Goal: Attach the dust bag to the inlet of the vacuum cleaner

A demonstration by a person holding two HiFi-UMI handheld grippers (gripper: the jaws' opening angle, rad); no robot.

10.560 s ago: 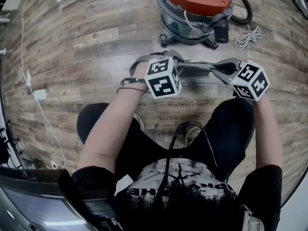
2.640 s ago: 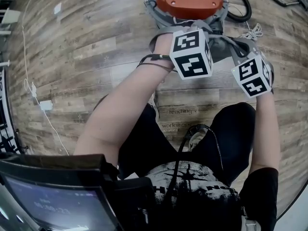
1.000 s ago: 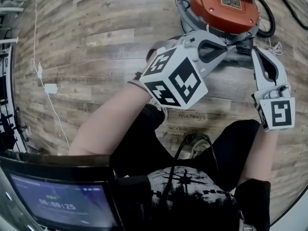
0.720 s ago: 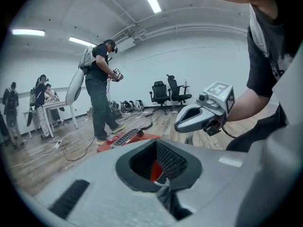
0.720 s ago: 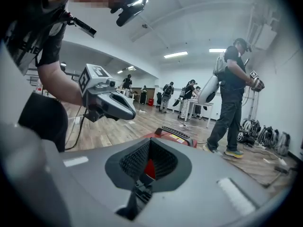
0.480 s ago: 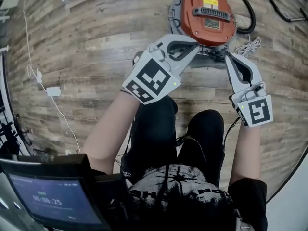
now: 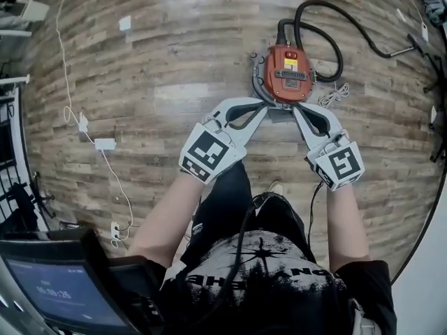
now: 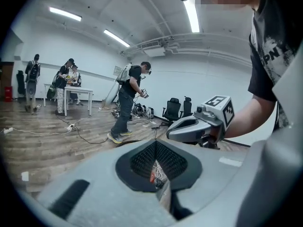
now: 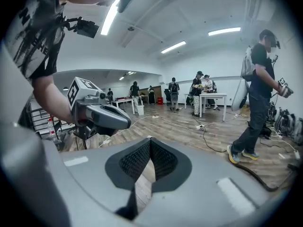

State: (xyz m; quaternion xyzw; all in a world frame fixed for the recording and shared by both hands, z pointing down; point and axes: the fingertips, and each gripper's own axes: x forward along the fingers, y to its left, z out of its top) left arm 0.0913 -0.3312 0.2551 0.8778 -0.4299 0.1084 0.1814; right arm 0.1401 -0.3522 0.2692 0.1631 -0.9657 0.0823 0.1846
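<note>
While my left gripper (image 7: 260,107) and right gripper (image 7: 299,110) hover above the vacuum cleaner (image 7: 287,74) on the floor (image 7: 160,68), fingers clenched on nothing, no dust bag shows; I'd check the inlet closely.

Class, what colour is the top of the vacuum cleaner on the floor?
The vacuum cleaner's top is orange-red; the head view shows it best.

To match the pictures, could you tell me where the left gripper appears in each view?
Head view: left gripper centre-left, below the vacuum cleaner.
Left gripper view: left gripper, bottom centre, shut.
Right gripper view: left gripper, left of centre.
Shared landmark: the wooden floor.
</note>
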